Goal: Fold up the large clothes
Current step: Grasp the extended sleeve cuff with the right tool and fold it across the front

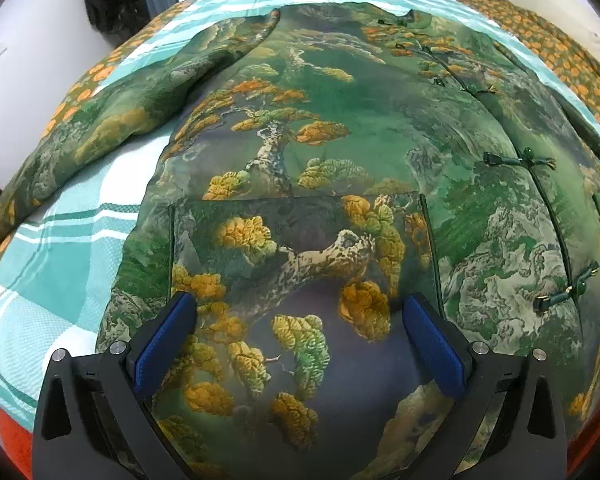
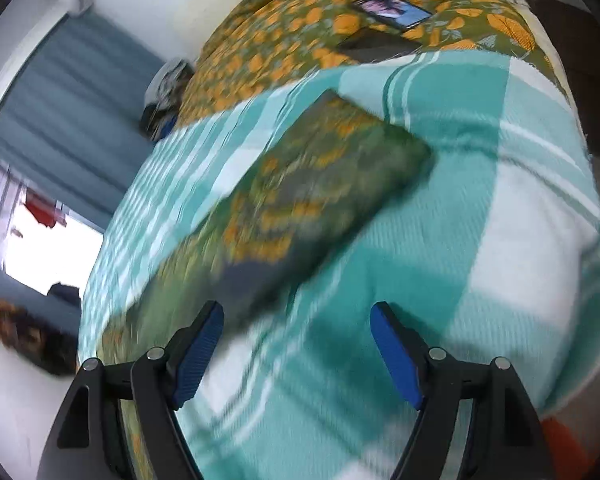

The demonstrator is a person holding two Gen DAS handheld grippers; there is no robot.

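While the padded jacket (image 1: 340,152) lies spread front-up on the checked blanket (image 1: 60,272), the left wrist view shows the left gripper (image 1: 300,340) poised over its near hem, above the patch pocket (image 1: 300,248). Jaws stand wide apart with nothing clamped; whether the pads rest on the fabric cannot be told. One sleeve (image 1: 112,120) runs out to the far left.

Right wrist view, blurred: the right gripper (image 2: 298,348) hangs over bare blanket, jaws wide and empty. The other sleeve (image 2: 300,184) lies just ahead, its long axis slanting from near left to far right, cuff at the far end. In my judgement this hand is nearer it.
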